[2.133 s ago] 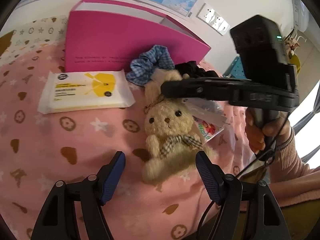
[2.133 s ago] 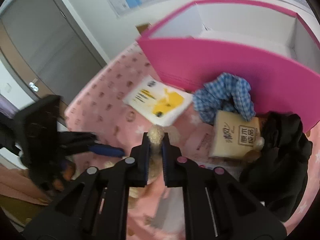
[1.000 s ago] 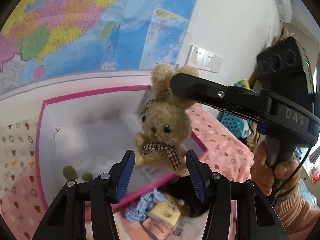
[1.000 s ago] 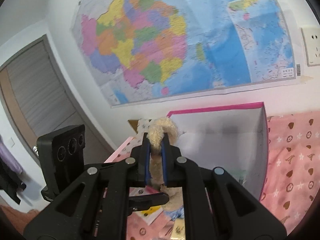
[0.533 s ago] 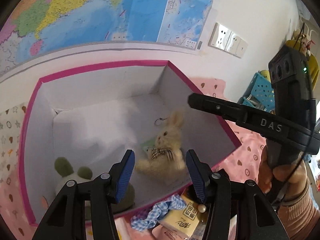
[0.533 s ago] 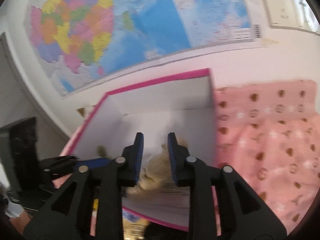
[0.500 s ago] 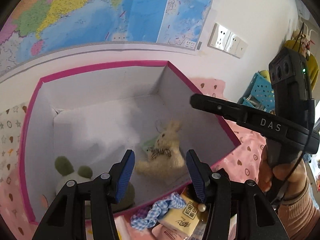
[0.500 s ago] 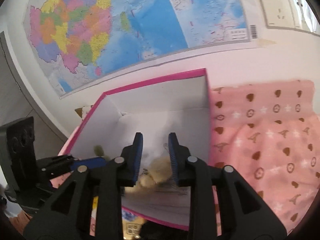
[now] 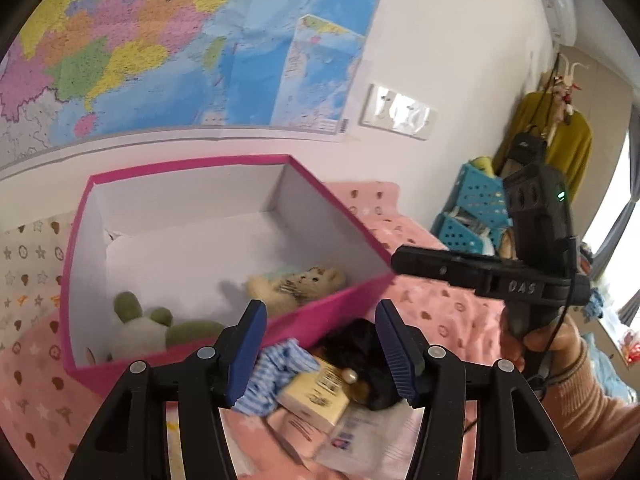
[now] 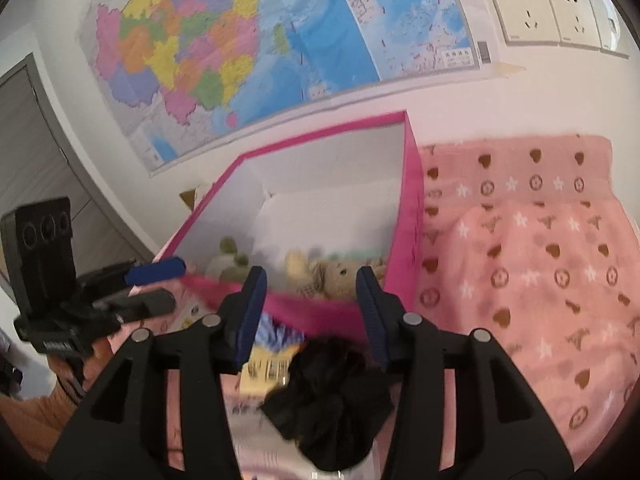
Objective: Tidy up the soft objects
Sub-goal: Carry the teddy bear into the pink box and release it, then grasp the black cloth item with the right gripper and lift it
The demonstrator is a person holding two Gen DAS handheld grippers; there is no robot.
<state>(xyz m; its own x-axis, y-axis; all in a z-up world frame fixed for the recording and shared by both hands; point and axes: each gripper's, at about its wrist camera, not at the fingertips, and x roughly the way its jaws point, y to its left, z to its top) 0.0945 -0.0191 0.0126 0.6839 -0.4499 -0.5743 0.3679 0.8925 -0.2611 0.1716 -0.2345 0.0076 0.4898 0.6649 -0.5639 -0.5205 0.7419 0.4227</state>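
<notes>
- Pink-walled, white-lined box (image 9: 352,294) sits on the pink patterned blanket (image 10: 520,264), against the wall under a map (image 10: 240,40).
- Beige plush rabbit (image 9: 298,282) lies on its side on the box floor, by the right wall at the near end. No finger touches it.
- Green-and-white plush toy (image 9: 148,326) rests in the near left corner of the box, apart from the rabbit.
- Left gripper (image 9: 320,350): jaws spread wide, nothing between them. In the left wrist view the rabbit appears just beyond the blue pads (image 9: 250,340), behind the near box wall.
- Right gripper (image 10: 310,312): jaws parted, nothing between them. In the right wrist view the rabbit (image 10: 336,276) appears past the tips, inside the box, with the near wall in between.
- Outside the box, against its near wall: blue checked scrunchie (image 9: 276,372), beige packet (image 9: 316,394), black fabric item (image 10: 328,396). All three lie beneath the open jaws, untouched.
- White paper sheets (image 9: 360,440) lie near the packet; the print is blurred.
</notes>
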